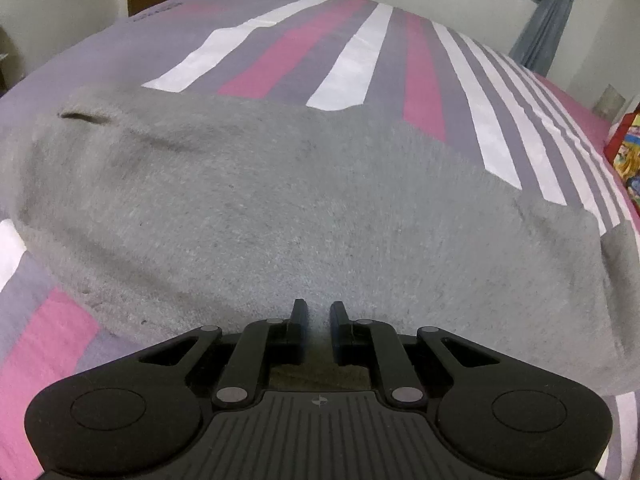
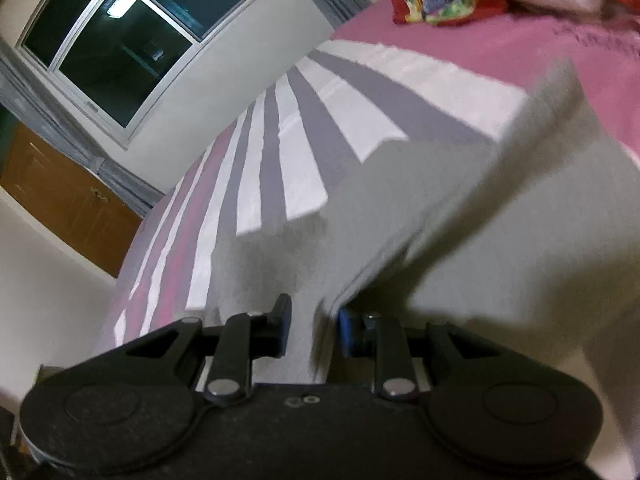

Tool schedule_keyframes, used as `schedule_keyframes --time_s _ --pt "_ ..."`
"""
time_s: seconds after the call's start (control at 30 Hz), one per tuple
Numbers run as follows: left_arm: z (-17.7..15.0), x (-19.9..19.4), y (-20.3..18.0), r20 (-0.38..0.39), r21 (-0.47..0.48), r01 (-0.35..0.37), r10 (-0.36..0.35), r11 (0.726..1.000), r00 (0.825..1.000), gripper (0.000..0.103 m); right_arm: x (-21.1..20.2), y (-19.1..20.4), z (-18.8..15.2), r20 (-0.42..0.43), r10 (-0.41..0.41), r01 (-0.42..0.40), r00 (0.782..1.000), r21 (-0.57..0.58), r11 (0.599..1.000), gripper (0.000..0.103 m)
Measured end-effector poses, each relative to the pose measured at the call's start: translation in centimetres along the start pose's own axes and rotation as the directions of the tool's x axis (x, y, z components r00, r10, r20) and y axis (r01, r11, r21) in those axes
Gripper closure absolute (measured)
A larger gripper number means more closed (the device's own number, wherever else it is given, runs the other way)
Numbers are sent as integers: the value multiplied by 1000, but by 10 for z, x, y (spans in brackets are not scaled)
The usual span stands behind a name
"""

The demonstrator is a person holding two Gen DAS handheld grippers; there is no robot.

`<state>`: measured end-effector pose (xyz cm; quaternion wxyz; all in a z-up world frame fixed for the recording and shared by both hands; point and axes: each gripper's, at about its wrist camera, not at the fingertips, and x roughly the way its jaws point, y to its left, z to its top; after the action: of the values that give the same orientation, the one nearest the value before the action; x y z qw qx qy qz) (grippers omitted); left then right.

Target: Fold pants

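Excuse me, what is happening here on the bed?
A person with two handheld grippers is folding grey pants on a striped bedsheet. The left gripper is over the flat fabric, fingers slightly apart and gripping nothing. The right gripper is open beside a raised, blurred flap of the cloth.

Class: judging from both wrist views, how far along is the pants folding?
Done: the grey pants already lie as a compact folded block on the striped bedspread. In hand: beside the right gripper a flap appears lifted. Left: laying it flat; the left gripper hovers open.
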<state>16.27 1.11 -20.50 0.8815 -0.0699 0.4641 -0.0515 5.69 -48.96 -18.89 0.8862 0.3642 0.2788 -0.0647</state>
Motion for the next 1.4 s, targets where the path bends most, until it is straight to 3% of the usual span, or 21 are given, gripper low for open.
schedule_keyframes --time_s 0.07,0.2,0.33,0.43,0.53,0.63,0.7,0.77,0.87,1.0,1.1,1.2,1.4 --pt "-1 0 2 -1 -4 3 -3 1000 1000 92 3 4 10 37 -18 19 999 -27 999 86" --pt "-2 1 1 2 8 -5 5 1000 1000 90 19 9 33 71 -48 52 996 -52 997 87" --pt "-2 1 2 4 3 -3 3 1000 1000 90 45 2 56 37 -117 118 992 -23 993 82" --pt "-2 2 2 3 1 -2 2 1000 1000 90 50 0 66 11 -114 114 993 -2 993 83" --pt "-2 4 1 4 8 -5 5 1000 1000 90 40 15 69 30 -106 108 994 -102 989 96" --pt "-3 3 0 9 13 -7 7 1000 1000 90 10 27 72 172 -67 94 983 -152 984 97" --pt "-4 3 1 10 12 -1 1 1000 1000 90 -20 37 69 280 -46 109 959 -215 970 97" --pt "-3 3 3 10 6 5 -5 1000 1000 90 -43 38 57 336 -37 134 941 -269 954 97" --pt "-4 3 3 11 7 6 -6 1000 1000 90 -54 11 34 290 -113 191 950 -258 947 97" --pt "-4 2 2 16 17 2 -3 1000 1000 90 -43 -50 3 150 -255 275 955 -133 952 97" --pt "-4 2 1 14 16 1 -2 1000 1000 90 -44 -74 -9 91 -263 267 961 -42 963 96" --pt "-4 2 1 13 17 -3 3 1000 1000 90 -52 -79 -6 108 -257 258 960 5 966 83" --pt "-5 3 -2 19 28 -14 14 1000 1000 90 -62 -96 10 127 -254 238 959 131 962 81"
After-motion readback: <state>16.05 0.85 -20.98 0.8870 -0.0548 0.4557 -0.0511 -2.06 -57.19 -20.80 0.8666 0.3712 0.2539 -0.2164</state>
